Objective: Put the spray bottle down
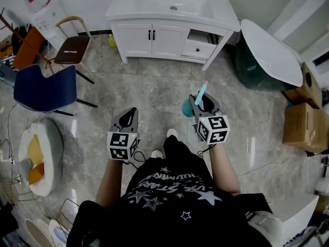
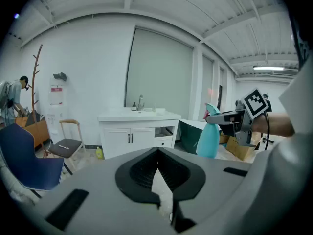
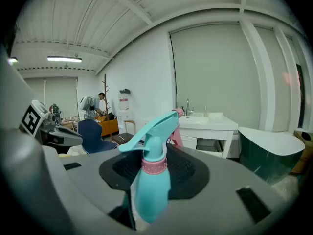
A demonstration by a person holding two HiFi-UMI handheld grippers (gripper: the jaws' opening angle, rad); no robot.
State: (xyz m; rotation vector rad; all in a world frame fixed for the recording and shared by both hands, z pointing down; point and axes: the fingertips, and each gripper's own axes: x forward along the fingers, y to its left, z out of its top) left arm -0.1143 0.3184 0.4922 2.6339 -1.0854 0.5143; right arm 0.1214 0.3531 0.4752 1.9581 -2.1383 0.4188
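Note:
A teal spray bottle [image 1: 187,107] with a pink collar and pink nozzle tip stands upright between the jaws of my right gripper [image 1: 201,103], which is shut on its body. In the right gripper view the bottle [image 3: 151,180] fills the middle, with its trigger head pointing left. The bottle hangs well above the tiled floor, in front of the person's right side. My left gripper [image 1: 131,112] is held level with it to the left, its jaws closed to a point and holding nothing. The left gripper view shows the bottle [image 2: 209,136] and the right gripper [image 2: 234,119] off to its right.
A white vanity cabinet [image 1: 154,37] with a sink and an open drawer [image 1: 198,48] stands ahead. A white-and-green tub [image 1: 267,53] and cardboard boxes [image 1: 303,122] are at the right. At the left are a blue chair [image 1: 43,86], a wooden chair [image 1: 72,48] and a round white seat [image 1: 38,156].

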